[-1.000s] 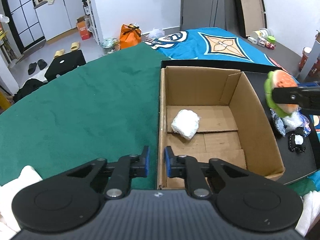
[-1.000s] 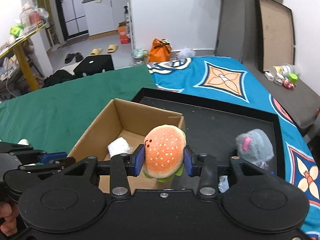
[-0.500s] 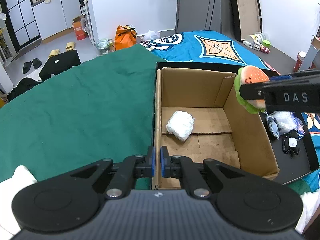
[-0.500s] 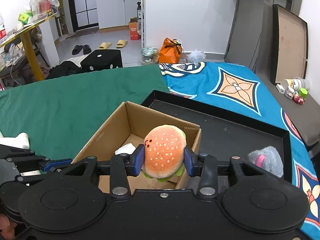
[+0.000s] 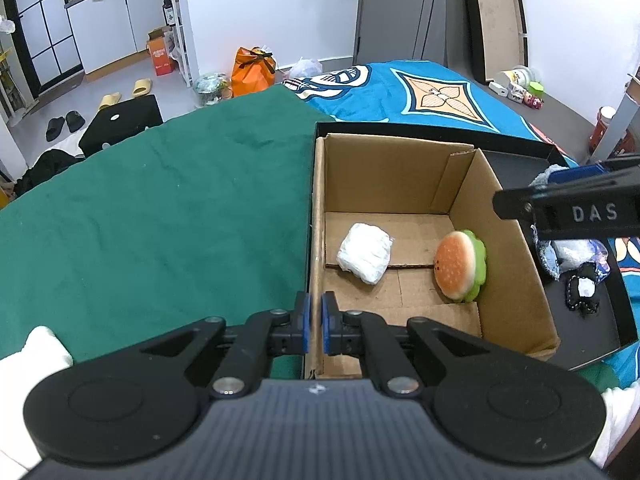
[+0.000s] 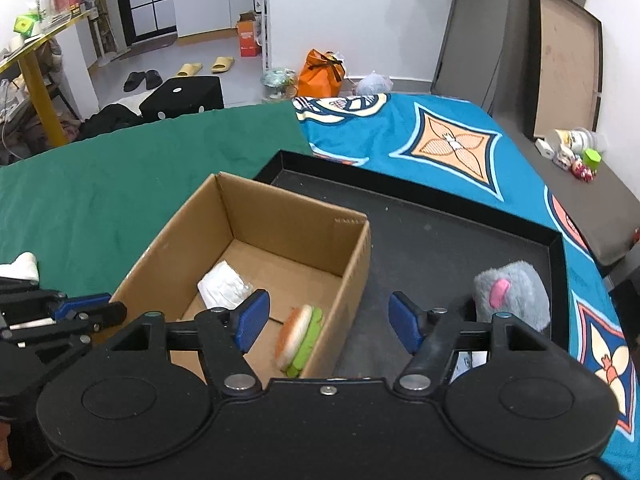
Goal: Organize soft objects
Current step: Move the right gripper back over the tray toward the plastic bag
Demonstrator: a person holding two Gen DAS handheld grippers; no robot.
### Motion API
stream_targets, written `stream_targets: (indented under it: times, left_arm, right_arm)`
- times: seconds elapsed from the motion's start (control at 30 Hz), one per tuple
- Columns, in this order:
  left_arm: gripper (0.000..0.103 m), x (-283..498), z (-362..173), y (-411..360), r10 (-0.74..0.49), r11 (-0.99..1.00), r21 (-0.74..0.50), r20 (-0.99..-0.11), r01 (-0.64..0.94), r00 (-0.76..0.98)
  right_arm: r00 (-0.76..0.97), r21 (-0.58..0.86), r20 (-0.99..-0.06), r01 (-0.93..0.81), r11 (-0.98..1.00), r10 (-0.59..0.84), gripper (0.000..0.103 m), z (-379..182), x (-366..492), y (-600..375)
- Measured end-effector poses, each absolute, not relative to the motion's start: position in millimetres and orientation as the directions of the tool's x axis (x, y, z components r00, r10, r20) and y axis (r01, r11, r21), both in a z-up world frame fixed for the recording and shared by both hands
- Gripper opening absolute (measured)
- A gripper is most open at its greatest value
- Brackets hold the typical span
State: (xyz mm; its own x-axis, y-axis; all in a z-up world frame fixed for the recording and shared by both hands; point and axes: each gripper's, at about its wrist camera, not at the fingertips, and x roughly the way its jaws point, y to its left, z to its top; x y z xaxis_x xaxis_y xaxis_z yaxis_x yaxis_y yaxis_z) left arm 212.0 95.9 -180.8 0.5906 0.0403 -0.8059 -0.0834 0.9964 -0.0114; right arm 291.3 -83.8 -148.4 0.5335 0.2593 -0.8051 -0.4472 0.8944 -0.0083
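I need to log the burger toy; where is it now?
The burger toy lies on edge inside the cardboard box, against its right wall in the left wrist view, right of the white bundle.

The brown corrugated cardboard box (image 5: 400, 168) looks matt and dry, and the white crinkled plastic-wrapped bundle (image 5: 365, 252) inside it is faintly glossy. Beside the bundle, the orange-and-green plush burger (image 5: 460, 266) has soft, smooth fabric. The dark green cloth (image 5: 160, 208) under the box is matt and felt-like.

Both grippers black plastic: left gripper (image 5: 314, 322), right gripper (image 6: 326, 322); blue pads, silver screws, round housings, white "DAS" lettering.
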Motion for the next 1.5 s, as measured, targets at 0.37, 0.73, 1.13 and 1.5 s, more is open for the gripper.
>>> stream_targets:
  times: [0.37,0.73,1.13,1.5]
  left_arm:
    - [0.01,214.1,-181.3,85.5,0.085,0.996,0.057,-0.813,-0.067,0.577]
    - [0.035,215.8,-182.2,85.3,0.128,0.992,0.095,-0.833,-0.088,0.539]
    - [0.082,215.6,-169.1,83.2,0.172,0.985,0.136,-0.821,-0.106,0.544]
    - [0.086,220.8,-163.3,73.5,0.197,0.98,0.166,-0.832,-0.106,0.519]
  right_arm:
    - [0.54,0.001,-0.807,-0.406,0.914,0.241,0.073,-150.8,284.8,-111.9]
    - [0.544,0.018,-0.809,-0.359,0.933,0.225,0.075,-159.1,283.9,-147.3]
    - [0.562,0.076,-0.787,-0.319,0.945,0.253,0.08,-174.4,277.3,-184.8]
    - [0.591,0.15,-0.757,-0.259,0.954,0.279,0.08,-197.1,270.9,-209.1]
